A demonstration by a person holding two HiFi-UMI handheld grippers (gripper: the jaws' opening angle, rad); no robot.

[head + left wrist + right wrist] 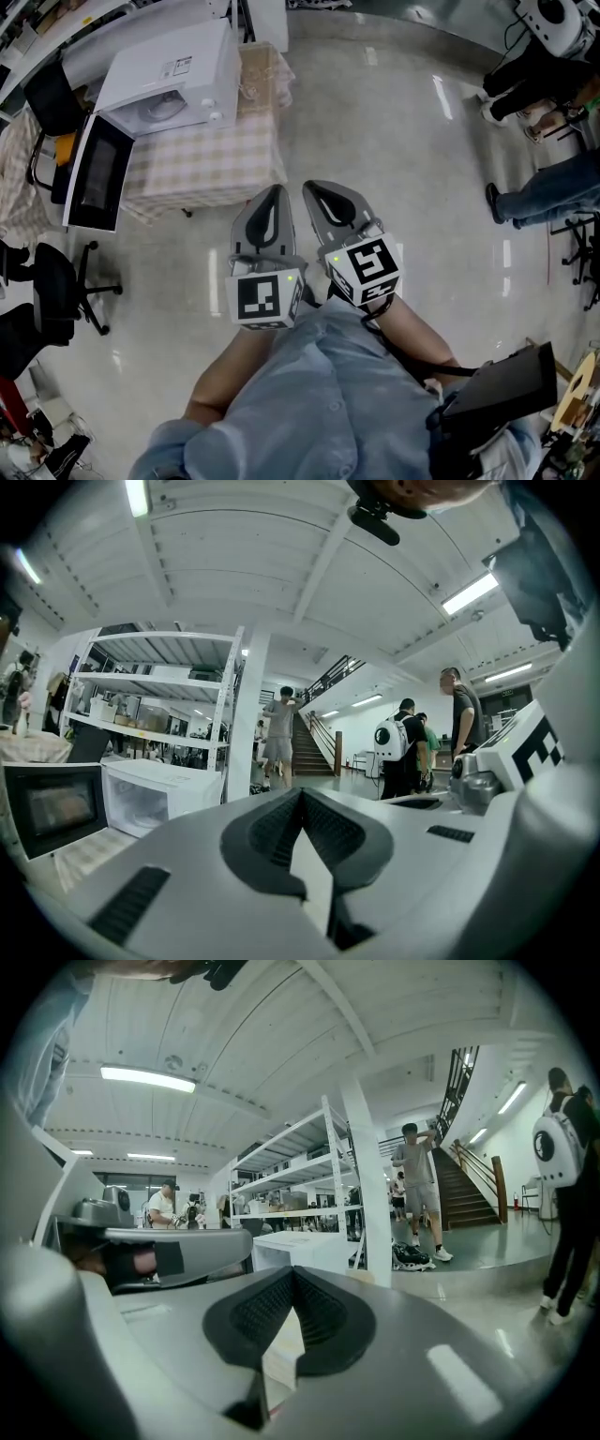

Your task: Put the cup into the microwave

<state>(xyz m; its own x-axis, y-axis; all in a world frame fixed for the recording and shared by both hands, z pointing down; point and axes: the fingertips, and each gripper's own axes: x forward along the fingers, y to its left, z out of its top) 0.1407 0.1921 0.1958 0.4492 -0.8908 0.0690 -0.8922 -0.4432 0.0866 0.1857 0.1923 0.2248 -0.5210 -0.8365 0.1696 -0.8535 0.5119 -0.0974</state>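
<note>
A white microwave (173, 80) stands on a table with a checked cloth (211, 159) at the upper left, its black door (94, 173) swung open. It also shows in the left gripper view, the microwave (150, 803) with its door (52, 808). A small clear thing (255, 86), perhaps the cup, stands on the cloth just right of the microwave. My left gripper (272, 202) and right gripper (319, 192) hang side by side over the floor, short of the table. Both are shut with nothing between them, the left gripper (300, 791) and the right gripper (293, 1269).
Office chairs (56, 291) stand left of the table. People (544, 187) stand at the right, and others by the stairs (314, 752). A white pillar (370, 1185) and shelves (159, 696) rise behind the table. Shiny floor (394, 141) lies between me and the table.
</note>
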